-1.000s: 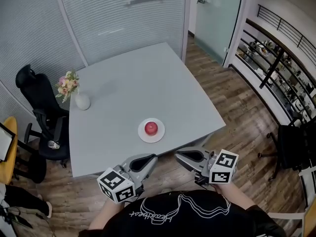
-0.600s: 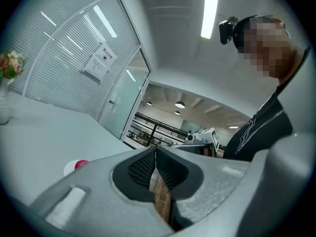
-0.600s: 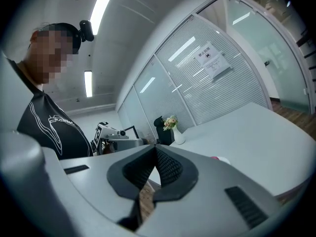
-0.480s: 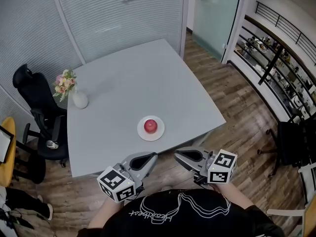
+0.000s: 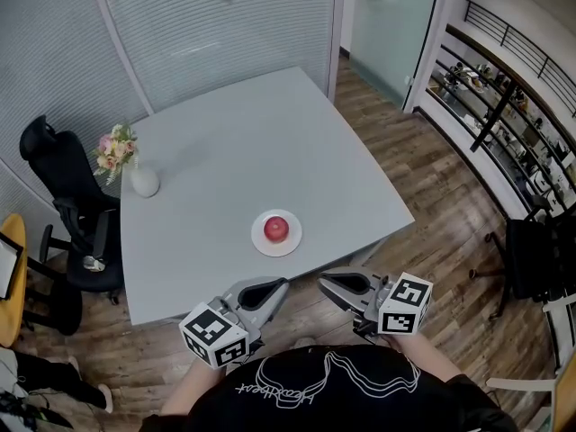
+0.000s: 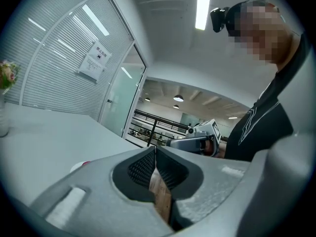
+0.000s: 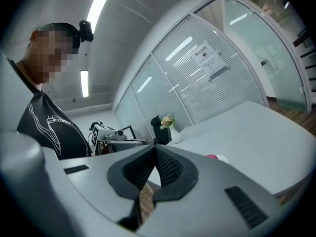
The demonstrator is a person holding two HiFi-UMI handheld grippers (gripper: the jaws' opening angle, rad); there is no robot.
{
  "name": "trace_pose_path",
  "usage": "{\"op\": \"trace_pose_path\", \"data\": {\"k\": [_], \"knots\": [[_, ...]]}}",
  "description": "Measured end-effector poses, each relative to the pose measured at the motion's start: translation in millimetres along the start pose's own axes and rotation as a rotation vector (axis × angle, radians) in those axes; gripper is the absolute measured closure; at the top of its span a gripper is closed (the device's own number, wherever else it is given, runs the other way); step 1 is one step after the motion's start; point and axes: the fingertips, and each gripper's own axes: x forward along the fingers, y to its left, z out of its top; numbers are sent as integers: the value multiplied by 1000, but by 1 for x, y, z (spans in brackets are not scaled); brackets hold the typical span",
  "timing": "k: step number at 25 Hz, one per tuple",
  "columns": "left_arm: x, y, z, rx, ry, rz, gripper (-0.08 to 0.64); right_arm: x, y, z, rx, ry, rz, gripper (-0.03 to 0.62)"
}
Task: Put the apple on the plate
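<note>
We judge the task done: the apple [image 5: 276, 229] sits on the white plate [image 5: 292, 245], near the front edge of the grey table [image 5: 252, 142], and nothing looks left to place. We hold both grippers low in front of our body, short of the table's edge and apart from the plate, roughly level, tips turned toward each other. The left gripper [image 5: 283, 285] has its jaws pressed together on nothing; the right gripper [image 5: 322, 283] is closed and empty likewise.

Red apple [image 5: 276, 229] on round white plate [image 5: 260, 241], near grey table [image 5: 243, 151] front edge; white flower vase [image 5: 144, 184] seemingly at left edge.
</note>
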Motion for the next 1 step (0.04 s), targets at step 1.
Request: {"op": "trace_pose_path", "data": {"k": [1], "knots": [[0, 2, 0, 7, 1, 4, 545, 2, -1, -1, 2, 0, 0, 583]]}}
